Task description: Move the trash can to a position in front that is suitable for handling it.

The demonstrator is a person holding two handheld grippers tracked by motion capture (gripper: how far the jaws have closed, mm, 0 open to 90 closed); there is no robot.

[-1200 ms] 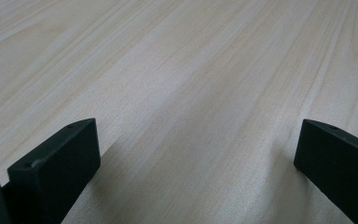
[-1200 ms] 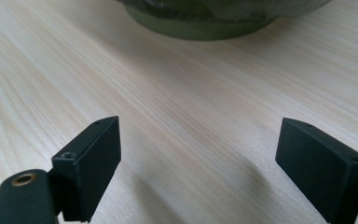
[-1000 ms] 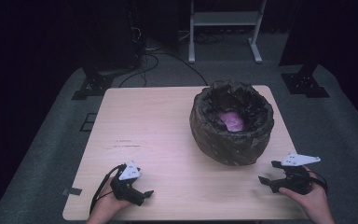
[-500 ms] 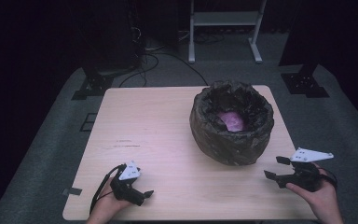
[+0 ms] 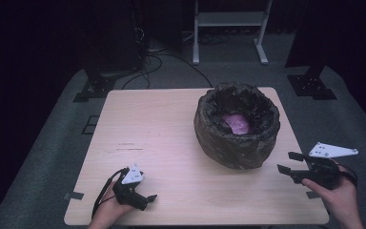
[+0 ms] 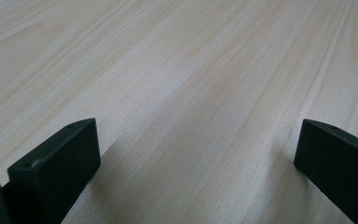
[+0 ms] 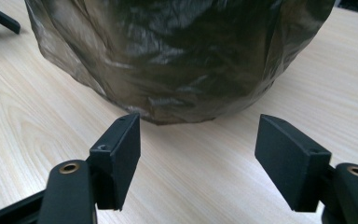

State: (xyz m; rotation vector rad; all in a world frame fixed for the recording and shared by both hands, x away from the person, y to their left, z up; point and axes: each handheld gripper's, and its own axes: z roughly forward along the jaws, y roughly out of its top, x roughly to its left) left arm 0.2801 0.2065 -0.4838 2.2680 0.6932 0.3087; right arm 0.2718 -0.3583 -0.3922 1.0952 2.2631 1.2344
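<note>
Beside bag (image 5: 237,128) | right tool (image 5: 289,162) empty, closing | contents perhaps pink

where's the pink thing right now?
High view: the pink thing lies inside the bag-lined bin, on the table's right half.

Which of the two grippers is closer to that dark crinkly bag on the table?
The right gripper: it sits just off the bag's lower right side, jaws pointing at it, not touching. The left gripper rests at the table's near left edge, farther away.
</note>
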